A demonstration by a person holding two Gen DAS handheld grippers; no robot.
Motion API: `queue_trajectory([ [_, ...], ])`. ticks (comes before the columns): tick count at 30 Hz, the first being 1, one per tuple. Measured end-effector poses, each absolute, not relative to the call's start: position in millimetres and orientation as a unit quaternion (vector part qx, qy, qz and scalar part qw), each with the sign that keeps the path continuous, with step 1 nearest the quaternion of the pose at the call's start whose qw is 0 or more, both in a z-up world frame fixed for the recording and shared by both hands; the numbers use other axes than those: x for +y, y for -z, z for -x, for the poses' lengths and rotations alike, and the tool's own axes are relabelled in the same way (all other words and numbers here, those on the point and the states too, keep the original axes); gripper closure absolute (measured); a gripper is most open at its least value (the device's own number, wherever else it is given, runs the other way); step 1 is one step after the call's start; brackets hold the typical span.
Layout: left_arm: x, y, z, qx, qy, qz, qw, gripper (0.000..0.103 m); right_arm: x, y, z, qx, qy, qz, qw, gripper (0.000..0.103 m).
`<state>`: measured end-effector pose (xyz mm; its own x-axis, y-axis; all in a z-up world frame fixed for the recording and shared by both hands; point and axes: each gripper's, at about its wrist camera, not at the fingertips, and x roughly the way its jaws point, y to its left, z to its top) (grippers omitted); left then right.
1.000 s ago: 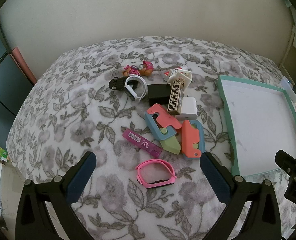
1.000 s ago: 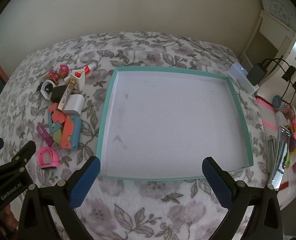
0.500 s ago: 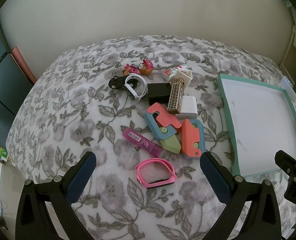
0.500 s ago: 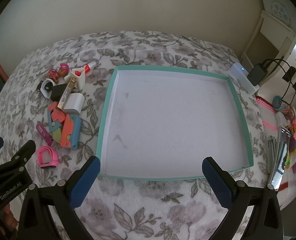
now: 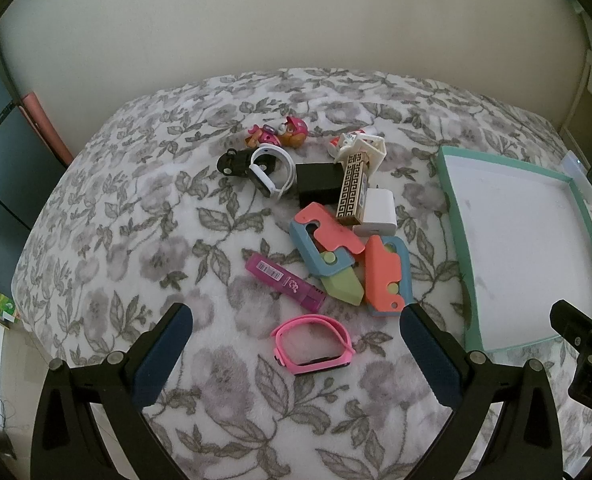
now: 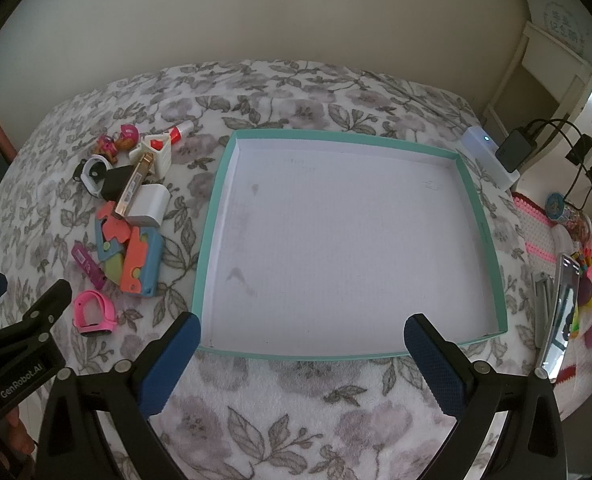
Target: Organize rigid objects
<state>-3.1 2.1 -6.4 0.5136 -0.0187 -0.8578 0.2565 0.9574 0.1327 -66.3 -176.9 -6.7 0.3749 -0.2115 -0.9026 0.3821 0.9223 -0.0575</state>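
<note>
Nothing has changed in the last second: the left gripper (image 5: 296, 344) hovers wide above the pink band (image 5: 313, 346), the right gripper (image 6: 301, 344) wide before the tray (image 6: 212, 216), no object inside yet.

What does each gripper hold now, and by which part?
Nothing is held. The left gripper and the right gripper are both open; the pink band lies untouched between the left fingers.

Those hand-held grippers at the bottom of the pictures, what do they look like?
Each hand-held gripper, left and right, is a black plastic frame with triangular cut-outs and silver screws, ending in two fingers with dark blue textured pads. The left one's side carries white "GenRobot.AI" lettering. No cables show.
</note>
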Motion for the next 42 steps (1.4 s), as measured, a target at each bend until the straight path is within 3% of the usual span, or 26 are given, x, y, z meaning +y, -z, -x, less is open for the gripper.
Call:
queue_trajectory([
  [14,40,-4,-19,0.477,0.078,-0.079,0.872,0.000,-171,-1,56,0.513,0.155,-0.089,0.840,0.000],
  [22,44,25,-20,0.511,0.111,-0.098,0.847,0.000,-156,1,29,0.502,0.100,-0.135,0.848,0.000],
  [40,17,76,-19,0.574,0.181,-0.130,0.788,0.001,-105,56,-35,0.572,0.022,-0.110,0.813,0.027],
  [42,14,81,-20,0.578,0.183,-0.133,0.784,0.010,-100,62,-39,0.579,0.015,-0.102,0.809,0.031],
])
